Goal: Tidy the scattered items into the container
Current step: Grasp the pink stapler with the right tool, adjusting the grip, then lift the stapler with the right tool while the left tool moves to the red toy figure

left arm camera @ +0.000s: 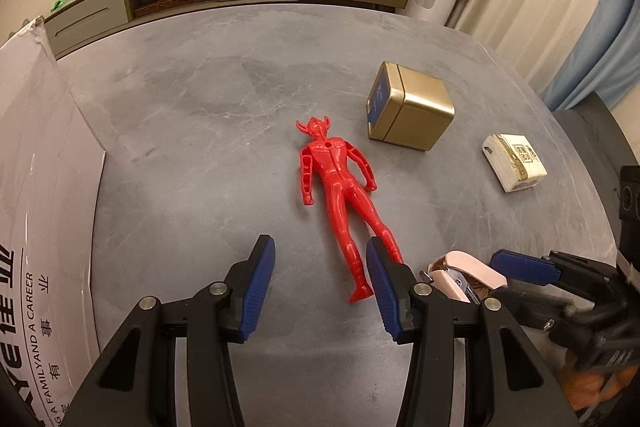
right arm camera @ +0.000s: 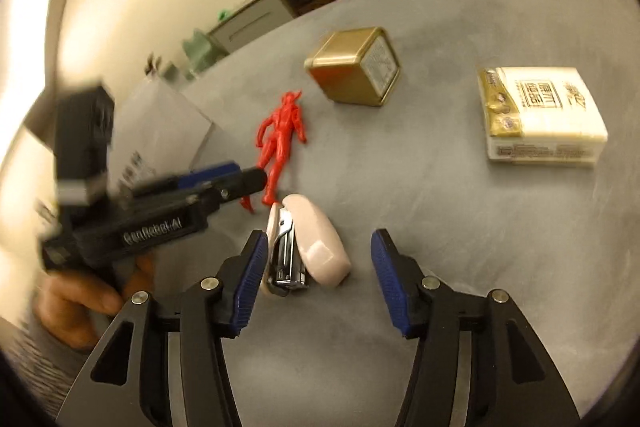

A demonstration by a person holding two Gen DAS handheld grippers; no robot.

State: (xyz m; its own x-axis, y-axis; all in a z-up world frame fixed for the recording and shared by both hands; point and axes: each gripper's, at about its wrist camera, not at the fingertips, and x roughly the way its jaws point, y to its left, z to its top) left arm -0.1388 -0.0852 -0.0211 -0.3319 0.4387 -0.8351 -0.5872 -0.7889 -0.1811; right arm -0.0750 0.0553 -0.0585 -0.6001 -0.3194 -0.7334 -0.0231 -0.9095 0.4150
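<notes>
A grey stone-patterned table (left arm camera: 200, 131) is seen from two gripper cameras. The left gripper (left arm camera: 320, 287) is held with its blue-padded fingers (left arm camera: 256, 287) spread wide apart over the tabletop, gripping nothing; the lower legs of a red plastic figure (left arm camera: 340, 187), lying flat with its horned head toward the far side, are partly hidden behind the right-hand finger. The right gripper (right arm camera: 316, 283) is likewise wide open, with a pale pink stapler (right arm camera: 308, 247) lying on its side between the fingers, against or just beside the left pad (right arm camera: 250, 283); contact cannot be confirmed. Farther off, a gold square tin (left arm camera: 412, 107) lies tipped on its side, and to its right a white tissue pack (left arm camera: 514, 163). At the left edge a white printed box (left arm camera: 36, 187), cut off by the frame, is seen only as an outer wall. The right wrist view is motion-blurred; a hand (right arm camera: 80, 291) gripping the left tool is only dimly made out.
</notes>
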